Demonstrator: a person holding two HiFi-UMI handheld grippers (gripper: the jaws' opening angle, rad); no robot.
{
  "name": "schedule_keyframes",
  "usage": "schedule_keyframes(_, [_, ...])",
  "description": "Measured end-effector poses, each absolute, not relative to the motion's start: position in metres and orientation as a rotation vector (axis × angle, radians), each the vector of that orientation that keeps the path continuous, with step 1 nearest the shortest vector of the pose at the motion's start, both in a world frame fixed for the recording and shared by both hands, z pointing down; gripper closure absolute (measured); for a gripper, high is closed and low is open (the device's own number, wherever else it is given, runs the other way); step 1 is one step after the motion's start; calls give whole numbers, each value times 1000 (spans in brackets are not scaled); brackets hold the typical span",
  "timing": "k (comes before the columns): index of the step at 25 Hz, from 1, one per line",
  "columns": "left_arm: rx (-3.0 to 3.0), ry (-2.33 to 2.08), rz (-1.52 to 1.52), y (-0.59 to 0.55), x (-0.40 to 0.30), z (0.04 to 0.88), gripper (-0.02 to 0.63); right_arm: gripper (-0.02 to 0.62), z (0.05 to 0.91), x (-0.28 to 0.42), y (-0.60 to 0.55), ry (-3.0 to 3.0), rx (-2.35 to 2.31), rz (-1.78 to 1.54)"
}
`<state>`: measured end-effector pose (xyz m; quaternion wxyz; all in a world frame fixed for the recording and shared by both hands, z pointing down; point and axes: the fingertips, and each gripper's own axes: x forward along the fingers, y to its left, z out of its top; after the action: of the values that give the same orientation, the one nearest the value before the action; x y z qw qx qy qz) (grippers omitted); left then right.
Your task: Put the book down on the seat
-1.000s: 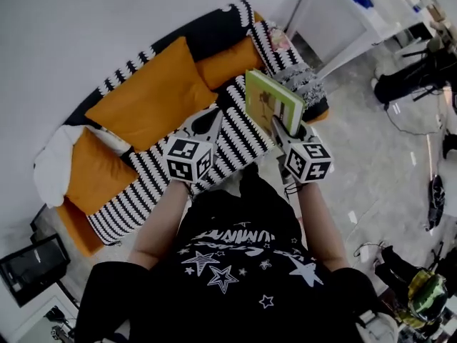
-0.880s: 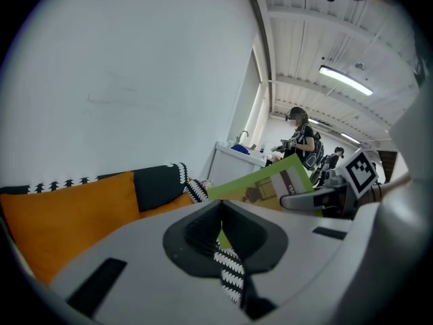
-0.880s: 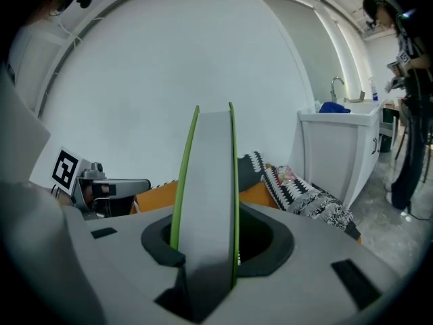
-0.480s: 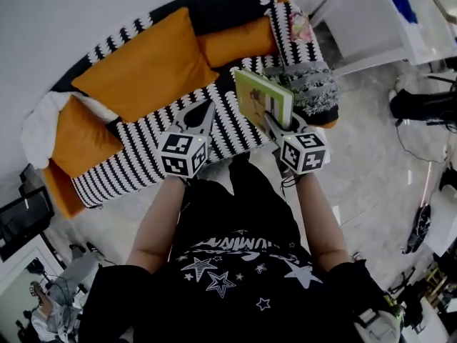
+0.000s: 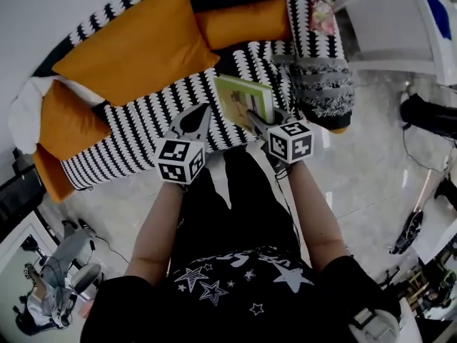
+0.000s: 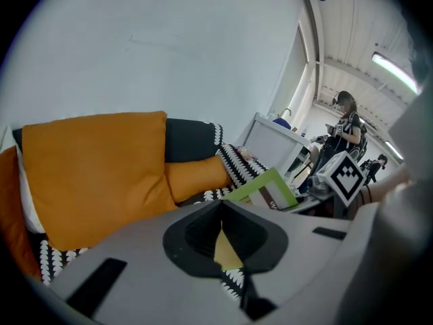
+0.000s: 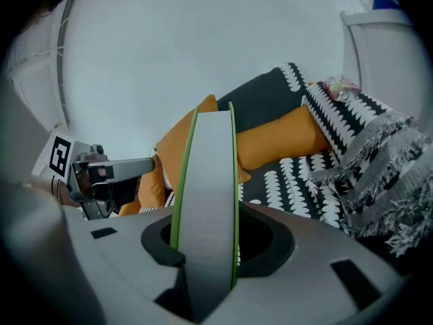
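Note:
A thin book with a green cover (image 5: 243, 98) is held over the front of the sofa's black-and-white patterned seat (image 5: 153, 123). My right gripper (image 5: 255, 118) is shut on the book's near edge. In the right gripper view the book (image 7: 206, 181) stands edge-on between the jaws, which clamp both of its faces. My left gripper (image 5: 201, 114) hovers over the seat just left of the book, shut with nothing in it. In the left gripper view its jaw tips (image 6: 220, 205) meet, and the book (image 6: 267, 189) shows beyond them. Whether the book touches the seat is not clear.
Orange cushions (image 5: 136, 45) lean on the sofa back, with another orange cushion (image 5: 68, 116) and a white pillow (image 5: 25, 109) at the left end. A grey fringed throw (image 5: 318, 84) drapes the right armrest. A white table (image 5: 400, 20) stands to the right. A person (image 6: 345, 124) stands far off.
Both grippers and the book have come down toward the seat. The book now lies lower and flatter over the patterned cover. The left gripper stays shut beside it.

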<state>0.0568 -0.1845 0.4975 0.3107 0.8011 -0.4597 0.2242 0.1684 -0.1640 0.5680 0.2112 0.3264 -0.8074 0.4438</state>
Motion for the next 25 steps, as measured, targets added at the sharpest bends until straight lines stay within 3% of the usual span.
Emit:
schedule_keyframes(11, [2010, -1220, 611, -199, 63, 582, 598, 446, 656, 170, -173, -2191, 707, 1363])
schedule_keyframes(25, [1940, -1208, 657, -179, 79, 601, 598, 446, 664, 159, -173, -2201, 406, 1485])
